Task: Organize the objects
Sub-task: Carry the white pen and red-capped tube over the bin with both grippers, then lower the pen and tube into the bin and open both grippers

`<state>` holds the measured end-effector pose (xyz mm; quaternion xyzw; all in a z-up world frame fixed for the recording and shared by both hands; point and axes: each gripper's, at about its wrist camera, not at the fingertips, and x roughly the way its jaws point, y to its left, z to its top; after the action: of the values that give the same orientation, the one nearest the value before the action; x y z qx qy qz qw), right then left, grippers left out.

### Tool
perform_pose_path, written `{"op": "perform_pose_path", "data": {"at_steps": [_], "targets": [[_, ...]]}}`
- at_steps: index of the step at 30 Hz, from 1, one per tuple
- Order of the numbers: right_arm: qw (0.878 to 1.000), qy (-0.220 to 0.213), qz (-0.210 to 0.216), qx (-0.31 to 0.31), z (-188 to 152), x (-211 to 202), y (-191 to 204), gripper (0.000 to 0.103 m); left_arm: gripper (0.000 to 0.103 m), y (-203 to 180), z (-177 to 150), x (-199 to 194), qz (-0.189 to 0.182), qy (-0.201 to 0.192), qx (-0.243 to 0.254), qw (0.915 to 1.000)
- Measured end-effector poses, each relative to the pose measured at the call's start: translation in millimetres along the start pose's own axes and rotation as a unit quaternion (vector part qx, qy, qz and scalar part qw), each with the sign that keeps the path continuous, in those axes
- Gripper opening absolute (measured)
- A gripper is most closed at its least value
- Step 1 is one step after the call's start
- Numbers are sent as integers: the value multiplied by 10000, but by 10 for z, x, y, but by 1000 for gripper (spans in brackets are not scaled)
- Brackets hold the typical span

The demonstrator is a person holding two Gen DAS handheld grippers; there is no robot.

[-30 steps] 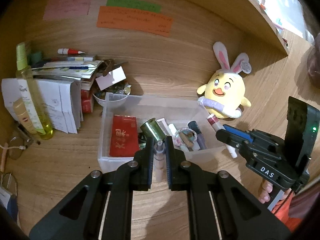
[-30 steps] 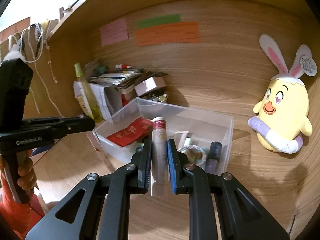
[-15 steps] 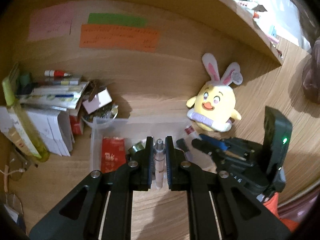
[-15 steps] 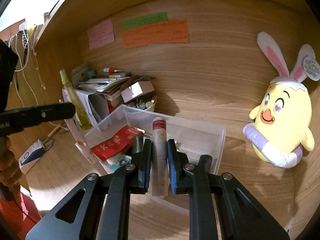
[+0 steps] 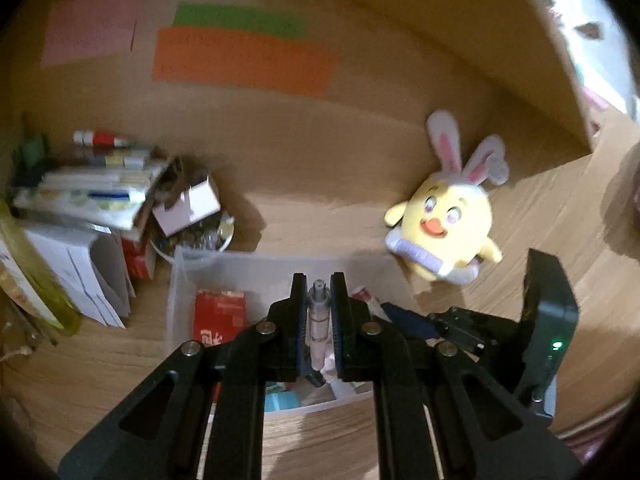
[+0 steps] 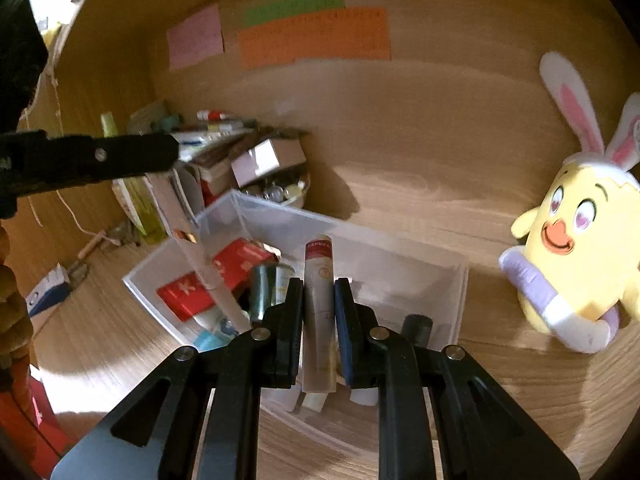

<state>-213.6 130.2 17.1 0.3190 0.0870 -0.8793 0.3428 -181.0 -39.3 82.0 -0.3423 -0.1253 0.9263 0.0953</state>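
Jaws of the left gripper [image 5: 316, 300] are clamped on a slim clear pen-like tube with a pale pink body [image 5: 318, 322], held upright over the clear plastic storage bin [image 5: 178, 292]; the right gripper [image 6: 318, 300] pinches a translucent white cosmetic tube with a dark red cap band [image 6: 319, 312] above the same bin. Inside the bin lie a flat red packet [image 6: 218, 280], a dark metallic cylinder [image 6: 262, 290] and other small items too blurred to name. Just behind the bin's far left corner sits a white bowl of small glassy bits [image 5: 196, 236], under a small white cardboard box [image 5: 188, 206] and a leaning stack of papers and booklets [image 5: 88, 192], with a yellow-green bottle [image 5: 36, 280] at the far left. A yellow plush chick with rabbit ears [image 5: 444, 224] stands right of the bin, apart from it. Everything rests on a wood-grain desk [image 5: 100, 364] against a wooden back panel bearing pink [image 5: 90, 36], green [image 5: 240, 20] and orange paper notes [image 5: 244, 62]. The left view shows the right gripper's body with a green light; the right view shows the left gripper from the side and fingers [image 6: 12, 312] of the person's hand.
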Motion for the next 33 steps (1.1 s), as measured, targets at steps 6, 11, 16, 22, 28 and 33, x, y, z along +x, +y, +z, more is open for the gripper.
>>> {"op": "perform_pose_path", "data": {"at_steps": [6, 11, 16, 22, 28, 33], "targets": [[9995, 317, -82, 16, -83, 230, -38, 14, 10, 182, -94, 286, 304, 219, -141, 9992], [9988, 482, -119, -22, -133, 331, -39, 14, 10, 302, -182, 430, 618, 351, -124, 9974], [9983, 575, -120, -42, -143, 372, -37, 14, 20, 402, -297, 515, 696, 519, -172, 9961], [9980, 627, -57, -29, -130, 359, -39, 20, 23, 441, -393, 468, 659, 531, -211, 9962], [9990, 423, -120, -13, -91, 177, -5, 37, 39, 382, -455, 333, 689, 384, -81, 9969], [9997, 114, -197, -16, -68, -118, 32, 60, 64, 266, -508, 169, 815, 133, 157, 9965]]}}
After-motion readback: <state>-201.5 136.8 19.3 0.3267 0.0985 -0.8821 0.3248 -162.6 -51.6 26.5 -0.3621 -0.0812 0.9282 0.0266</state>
